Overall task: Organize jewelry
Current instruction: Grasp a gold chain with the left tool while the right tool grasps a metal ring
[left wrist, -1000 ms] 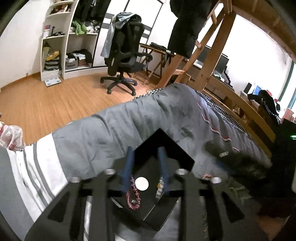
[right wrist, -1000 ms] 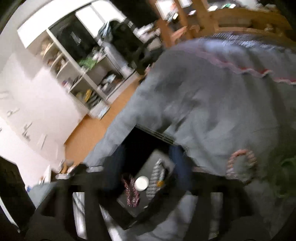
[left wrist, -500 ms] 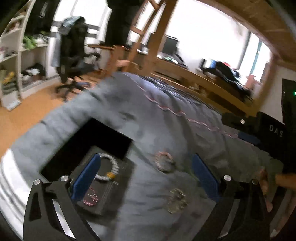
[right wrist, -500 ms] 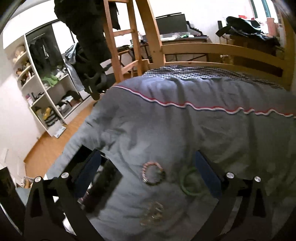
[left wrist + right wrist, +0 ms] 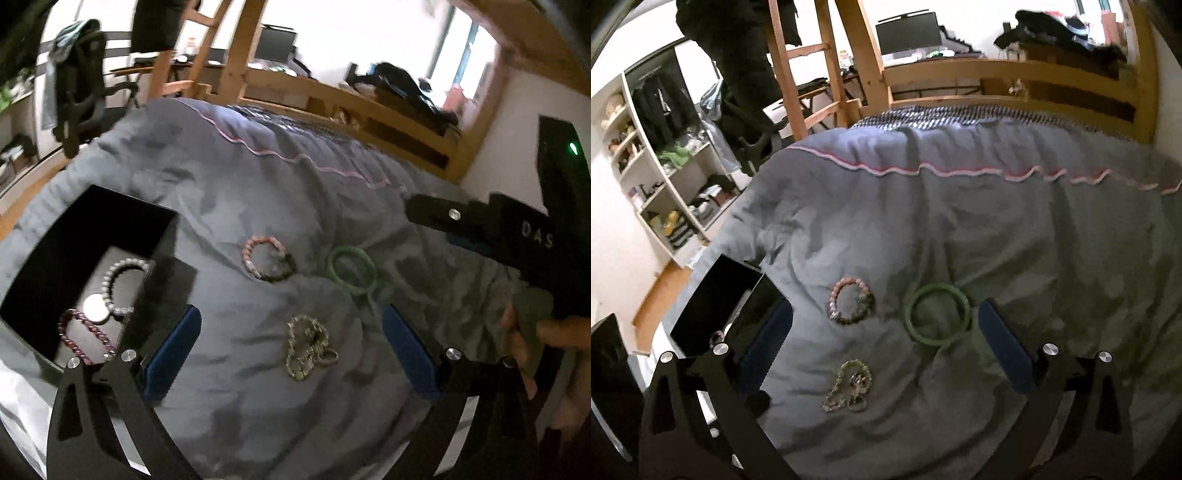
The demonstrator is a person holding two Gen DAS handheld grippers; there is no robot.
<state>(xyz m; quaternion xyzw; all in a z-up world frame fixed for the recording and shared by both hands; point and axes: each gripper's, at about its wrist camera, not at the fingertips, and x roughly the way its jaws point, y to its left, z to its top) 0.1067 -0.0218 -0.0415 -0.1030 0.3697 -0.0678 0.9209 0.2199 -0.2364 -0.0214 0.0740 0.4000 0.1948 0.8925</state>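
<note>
A black jewelry box lies open on the grey bedcover at the left; it holds a white bead bracelet, a round white disc and a dark red bracelet. On the cover lie a pink-and-dark bead bracelet, a green bangle and a gold chain. My left gripper is open over the chain. My right gripper is open above the bead bracelet, bangle and chain. The box is at its left.
The right gripper's black body and the hand holding it show at the right of the left wrist view. A wooden bed frame and ladder stand behind the bed. White shelves and an office chair stand on the wooden floor at left.
Both grippers have swung from the jewelry box to the loose jewelry on the cover. The left gripper's jaws, narrow over the box a second ago, are now wide open.
</note>
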